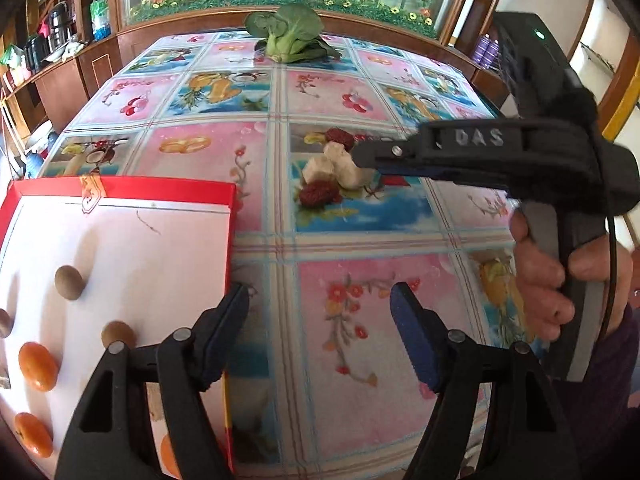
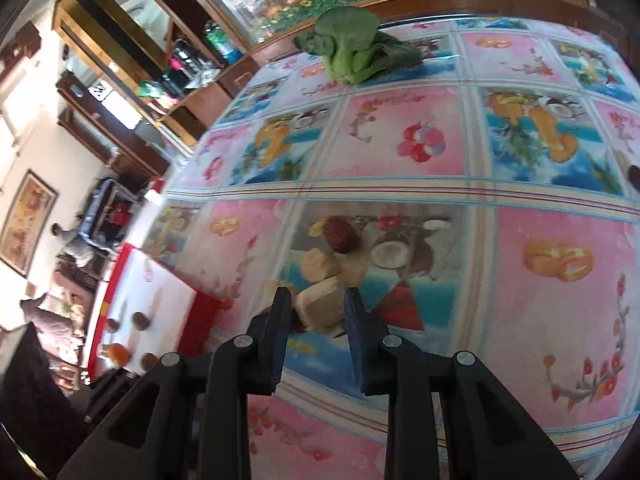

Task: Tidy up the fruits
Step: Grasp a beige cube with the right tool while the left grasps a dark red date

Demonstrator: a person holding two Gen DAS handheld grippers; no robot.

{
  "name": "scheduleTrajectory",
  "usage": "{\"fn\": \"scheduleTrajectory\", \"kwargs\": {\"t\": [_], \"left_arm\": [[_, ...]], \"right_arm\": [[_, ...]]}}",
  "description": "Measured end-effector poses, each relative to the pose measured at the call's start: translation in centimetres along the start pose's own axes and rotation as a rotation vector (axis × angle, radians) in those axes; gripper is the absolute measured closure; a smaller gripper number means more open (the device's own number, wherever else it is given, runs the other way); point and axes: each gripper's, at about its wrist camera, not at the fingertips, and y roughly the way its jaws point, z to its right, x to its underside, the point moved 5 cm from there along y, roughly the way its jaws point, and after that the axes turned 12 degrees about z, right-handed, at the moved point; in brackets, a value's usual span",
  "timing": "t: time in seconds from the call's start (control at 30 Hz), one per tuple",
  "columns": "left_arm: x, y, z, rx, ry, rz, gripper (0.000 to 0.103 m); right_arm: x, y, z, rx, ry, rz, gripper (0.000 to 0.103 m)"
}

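Near the desk's (image 1: 280, 236) middle, we set our right gripper (image 2: 316, 300), jaws narrow, astride a pale chunk (image 2: 322, 306); our left gripper (image 1: 320, 300), jaws wide and empty, hovers farther back beside the red tray (image 1: 160, 188).

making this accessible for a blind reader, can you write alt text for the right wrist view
The right gripper reaches down at a pale cut chunk beside a red date on a fruit-patterned tablecloth. A leafy green vegetable lies far back; a red-edged white tray sits left.
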Motion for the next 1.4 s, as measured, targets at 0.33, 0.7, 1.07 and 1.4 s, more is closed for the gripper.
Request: {"fn": "scheduleTrajectory", "kwargs": {"t": [0.33,0.7,1.07,1.4], "left_arm": [[-1.0,0.8,-1.8,-0.087,0.016,0.025,0.03],[-3.4,3.2,0.7,-0.099,0.199,0.041,0.03],[-3.7,7.0,1.9,-0.045,0.242,-0.004,0.066],[-3.5,7.2,2.5,-0.02,0.205,0.015,0.08]], "right_arm": [[0.5,1.3,-0.2,0.016,-0.024,-0.034,0.071],[-0.8,-0.1,2.8,-0.024,0.123,-0.001,0.076],[-1.3,-0.8,4.5,-0.029,0.207,0.019,0.076],[-1.6,-0.9,4.8,-0.016,0.243,0.031,0.076]]}}
